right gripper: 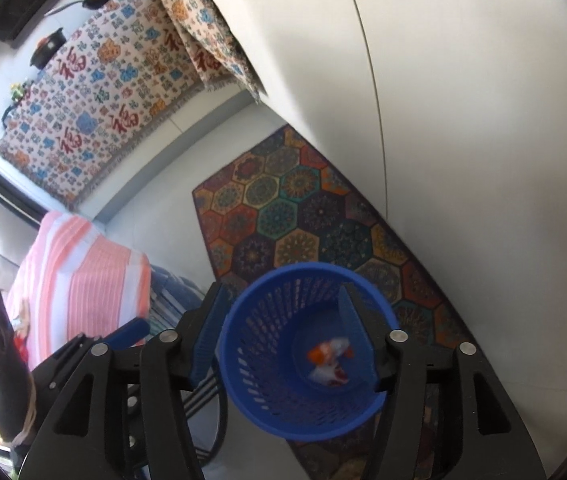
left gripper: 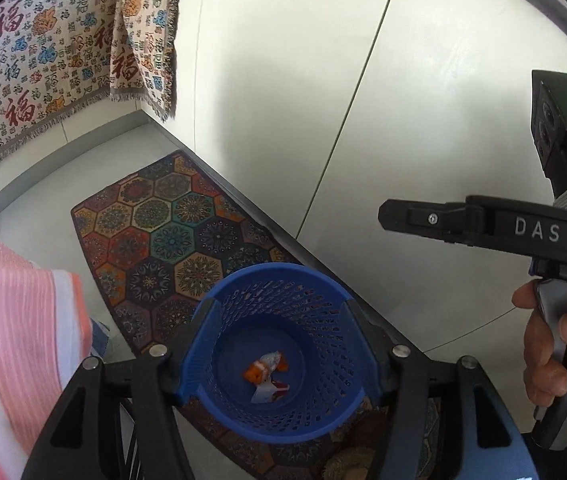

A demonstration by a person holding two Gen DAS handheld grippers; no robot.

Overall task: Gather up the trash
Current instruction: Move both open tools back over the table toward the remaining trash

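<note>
Both grippers hang over a blue bin that stands on a patterned rug laid along a white cabinet front. The wrappers, crumpled scraps in orange, white and red, lie loose on the bin's floor, well below either pair of fingers and touched by neither. In the left wrist view the left gripper is released: its jaws stand apart, one finger showing over each side of the bin's rim, and nothing is between the pads; the wrappers sit low in the gap as seen from above, a little toward the near side of the bin. In the right wrist view the right gripper is likewise released and empty, its left finger outside the bin's left wall and its right finger over the bin's mouth, with the wrappers, blurred here, showing between them on the bin floor, close to the right finger in the picture but deeper down. From the left camera the right gripper's body shows at the right edge, a hand wrapped round its handle. A pink-and-white striped cloth lies at the left, and a fringed throw printed with red characters hangs beyond the rug.
</note>
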